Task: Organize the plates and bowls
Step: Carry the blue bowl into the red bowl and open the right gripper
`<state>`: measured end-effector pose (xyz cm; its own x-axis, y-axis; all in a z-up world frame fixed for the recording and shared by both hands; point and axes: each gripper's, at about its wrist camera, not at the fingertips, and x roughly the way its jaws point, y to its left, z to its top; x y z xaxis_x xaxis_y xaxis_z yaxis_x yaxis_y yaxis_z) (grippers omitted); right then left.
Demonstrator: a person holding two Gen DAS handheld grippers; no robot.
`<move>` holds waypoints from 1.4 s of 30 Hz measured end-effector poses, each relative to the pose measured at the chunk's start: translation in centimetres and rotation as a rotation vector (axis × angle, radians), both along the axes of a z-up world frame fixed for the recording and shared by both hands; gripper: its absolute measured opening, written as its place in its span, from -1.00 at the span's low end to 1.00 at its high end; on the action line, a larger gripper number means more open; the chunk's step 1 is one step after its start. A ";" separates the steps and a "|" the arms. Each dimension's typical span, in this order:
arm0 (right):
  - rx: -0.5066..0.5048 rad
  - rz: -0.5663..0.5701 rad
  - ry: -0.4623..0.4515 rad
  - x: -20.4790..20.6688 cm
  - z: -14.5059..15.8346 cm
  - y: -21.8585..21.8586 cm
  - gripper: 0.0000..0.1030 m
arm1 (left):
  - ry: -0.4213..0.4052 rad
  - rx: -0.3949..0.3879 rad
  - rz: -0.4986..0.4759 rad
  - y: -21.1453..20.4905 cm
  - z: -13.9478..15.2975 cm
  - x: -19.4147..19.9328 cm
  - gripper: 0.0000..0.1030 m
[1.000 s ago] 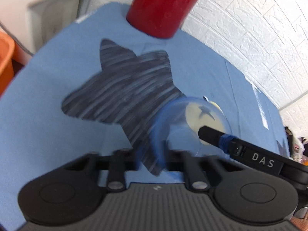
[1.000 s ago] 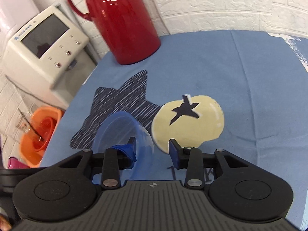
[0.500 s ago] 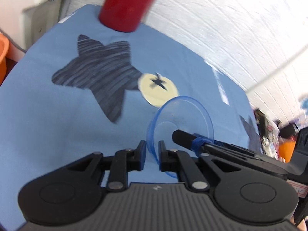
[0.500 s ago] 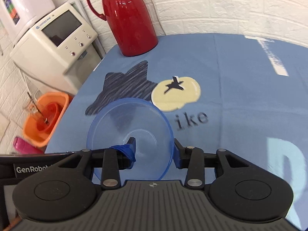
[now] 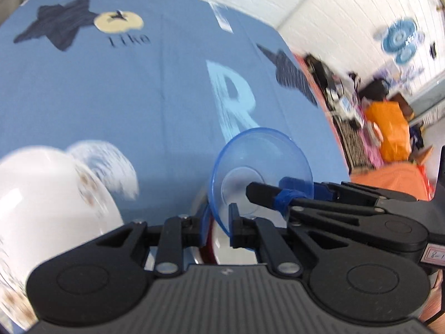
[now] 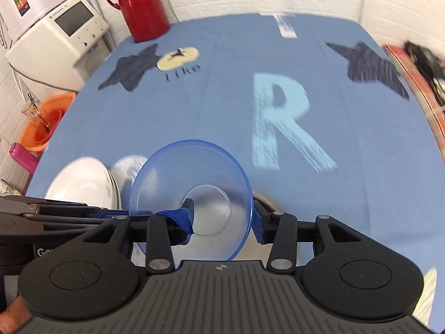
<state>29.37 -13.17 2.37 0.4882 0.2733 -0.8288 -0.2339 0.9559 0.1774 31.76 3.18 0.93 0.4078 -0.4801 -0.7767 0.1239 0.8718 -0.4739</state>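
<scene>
Both grippers carried blue plastic bowl (image 6: 192,194) from far star print to near white bowl (image 6: 80,183), left gripper (image 5: 218,222) and right gripper (image 6: 222,222) jaws clamped on its rim; next, likely nest it.

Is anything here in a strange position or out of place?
Yes. The blue bowl is tipped on its side in the air, not upright, with both the left claw and the right claw closed on its rim.
</scene>
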 end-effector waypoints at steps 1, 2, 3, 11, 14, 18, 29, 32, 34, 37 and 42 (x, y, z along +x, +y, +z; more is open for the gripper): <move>0.006 -0.008 0.009 -0.7 -0.5 -0.5 -0.45 | 0.009 0.009 -0.013 -0.7 -0.4 -0.6 -0.98; 0.014 -0.011 0.016 -1.2 -0.9 -1.0 -0.45 | 0.016 0.019 -0.023 -1.3 -0.8 -1.1 -0.98; 0.021 -0.010 0.023 -1.4 -1.4 -1.2 -0.45 | 0.019 0.035 -0.030 -1.9 -1.1 -1.5 -0.98; 0.094 -0.007 0.026 -2.2 -2.2 -2.4 -0.49 | 0.010 0.080 -0.039 -2.8 -1.5 -2.1 -0.82; 0.120 -0.029 0.024 -2.4 -1.9 -3.3 -0.49 | -0.001 0.060 -0.045 -2.3 -1.0 -2.1 -0.28; 0.123 -0.031 0.020 -2.4 -1.7 -3.8 -0.48 | -0.037 0.108 -0.023 -2.0 -0.2 -2.1 0.21; 0.087 -0.089 -0.053 -3.0 -0.3 -6.6 -0.45 | -0.044 0.073 0.003 0.6 0.0 -2.2 0.21; 0.122 -0.125 -0.043 -3.9 -0.7 -8.4 -0.45 | -0.064 0.097 0.004 1.7 0.3 -2.2 0.21; 0.158 -0.150 -0.026 -4.8 -1.3 -9.5 -0.44 | -0.072 0.112 -0.005 2.1 0.4 -2.0 0.21; 0.187 -0.170 -0.005 -5.8 -2.3 -10.7 -0.44 | -0.074 0.140 -0.032 2.4 0.2 -1.7 0.21; 0.200 -0.186 0.032 -5.8 -3.1 -11.3 -0.43 | -0.067 0.164 -0.068 2.2 -0.7 -0.9 0.23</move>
<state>23.52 -24.47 -0.71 0.5199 0.3417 -0.7829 -0.0493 0.9270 0.3718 30.84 5.35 0.22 0.4324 -0.3773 -0.8189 0.2114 0.9253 -0.3147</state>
